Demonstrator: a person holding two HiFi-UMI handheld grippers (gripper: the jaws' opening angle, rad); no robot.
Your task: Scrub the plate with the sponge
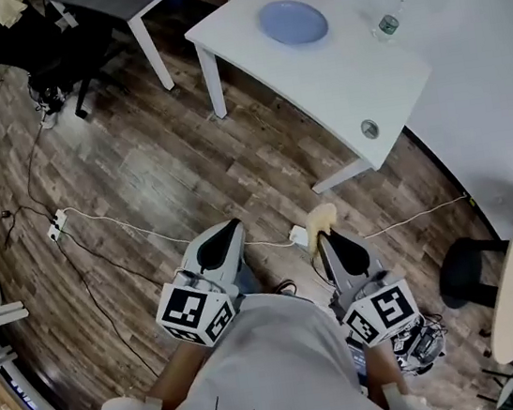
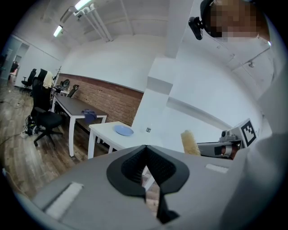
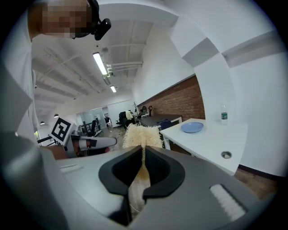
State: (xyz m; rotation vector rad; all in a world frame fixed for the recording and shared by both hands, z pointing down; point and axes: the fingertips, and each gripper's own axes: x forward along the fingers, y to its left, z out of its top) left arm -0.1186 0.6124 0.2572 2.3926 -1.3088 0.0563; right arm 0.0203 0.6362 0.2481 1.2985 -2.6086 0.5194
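Right gripper view shows the sponge (image 3: 141, 136) pinched between the jaws of the right gripper (image 3: 143, 149). Its pale, shaggy top fans out above them and its lower part is squeezed thin in the slot. It looks soft and light, so it should give under pressure. The hold near its base seems sound, leaving the fluffy free end to meet the dish.

The plate (image 1: 293, 22), light blue, lies flat on the white table (image 1: 334, 84), well apart from both grippers. I judge it stiff, smooth and perhaps breakable, best steadied at the rim.

The left gripper (image 2: 146, 149) has its jaws closed together on nothing.

Only the head view shows the stretch of wood floor (image 1: 138, 169), crossed by a cable (image 1: 146, 229), between the person and the table. Only the left gripper view shows the sponge from the side, standing up from the other tool.
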